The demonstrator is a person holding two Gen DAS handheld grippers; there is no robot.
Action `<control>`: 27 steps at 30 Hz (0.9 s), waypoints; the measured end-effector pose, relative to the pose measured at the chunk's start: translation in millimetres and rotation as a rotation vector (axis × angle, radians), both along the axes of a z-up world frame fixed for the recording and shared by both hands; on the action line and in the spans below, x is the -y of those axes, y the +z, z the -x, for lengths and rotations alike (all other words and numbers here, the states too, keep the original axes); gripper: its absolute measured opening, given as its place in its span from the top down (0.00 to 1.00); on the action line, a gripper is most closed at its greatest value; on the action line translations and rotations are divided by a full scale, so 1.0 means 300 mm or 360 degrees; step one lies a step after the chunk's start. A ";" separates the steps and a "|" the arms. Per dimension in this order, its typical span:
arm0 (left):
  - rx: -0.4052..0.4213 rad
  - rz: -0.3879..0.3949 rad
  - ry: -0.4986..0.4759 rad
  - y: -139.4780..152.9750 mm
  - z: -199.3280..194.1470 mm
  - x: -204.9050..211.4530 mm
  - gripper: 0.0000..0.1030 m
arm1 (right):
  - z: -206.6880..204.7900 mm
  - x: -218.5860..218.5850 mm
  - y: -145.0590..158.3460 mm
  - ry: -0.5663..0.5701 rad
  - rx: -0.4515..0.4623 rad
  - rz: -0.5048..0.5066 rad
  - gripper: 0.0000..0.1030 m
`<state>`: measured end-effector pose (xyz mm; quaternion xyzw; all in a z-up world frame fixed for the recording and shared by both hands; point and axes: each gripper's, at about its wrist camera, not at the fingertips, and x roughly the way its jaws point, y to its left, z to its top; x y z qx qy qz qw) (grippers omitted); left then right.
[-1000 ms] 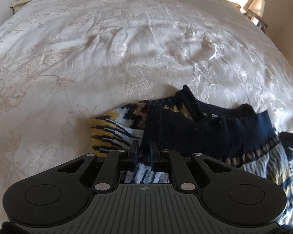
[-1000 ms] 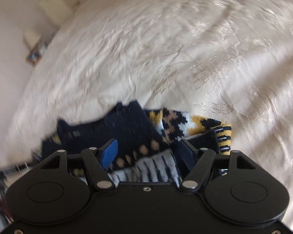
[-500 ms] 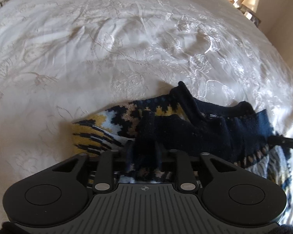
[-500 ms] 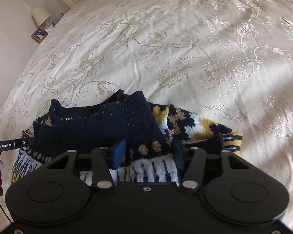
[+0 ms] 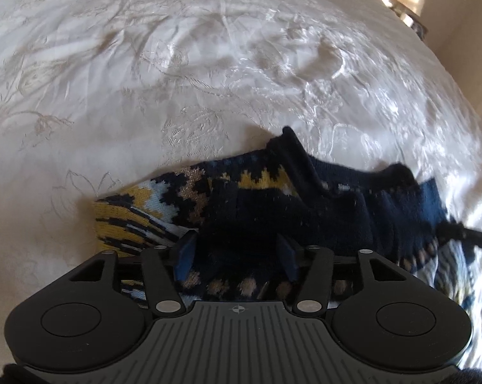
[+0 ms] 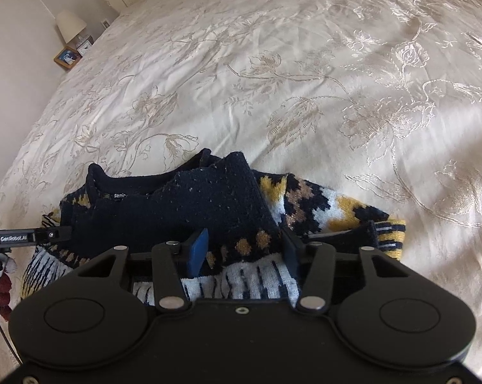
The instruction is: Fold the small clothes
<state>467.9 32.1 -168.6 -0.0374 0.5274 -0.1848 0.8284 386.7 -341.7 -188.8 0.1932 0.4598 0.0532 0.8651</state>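
Garment: a small knitted sweater [image 6: 189,204] in navy, mustard, tan and white is seen lying on a cream embroidered satin bedspread [image 6: 305,80], close in front of both claws.
Done so far: the sweater is judged to be partly folded; a plain navy panel has been laid over the patterned body, and a striped sleeve cuff [image 6: 389,233] is tucked in at the right end in the right wrist view.
Left to do: the bundle is uneven, with the white striped hem [image 6: 241,283] exposed below the navy layer, so a further fold and some squaring-up are judged to be needed.
Long axis: the sweater's length is laid across both views, left to right.
Heading: the neckline with its label [image 6: 119,196] is turned away from the cameras, the hem towards them.
Left claw [image 5: 237,252]: its jaws have just been opening; knit lies between them, but no pressing of the pads is seen.
Right claw [image 6: 245,249]: its jaws have just been closing; the hem edge lies between them, not yet pinched.
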 end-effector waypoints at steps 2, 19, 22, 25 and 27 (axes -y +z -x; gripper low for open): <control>0.0056 -0.0031 0.0069 0.010 0.008 0.004 0.89 | 0.004 -0.003 0.004 -0.0008 0.0010 0.0019 0.57; 0.0277 -0.0315 -0.0068 0.051 -0.007 0.117 0.95 | -0.003 0.005 0.018 -0.0071 0.0011 0.0195 0.90; 0.0281 -0.0368 -0.0095 0.025 -0.004 0.114 0.94 | -0.010 0.004 -0.008 -0.0067 -0.0022 0.0232 0.91; 0.0293 -0.0325 -0.0114 0.045 0.000 0.097 0.93 | -0.012 0.003 -0.009 -0.0059 -0.0056 0.0243 0.86; 0.0302 -0.0222 -0.0105 0.092 0.002 0.069 0.92 | -0.005 0.013 0.010 -0.0073 -0.0033 0.0197 0.76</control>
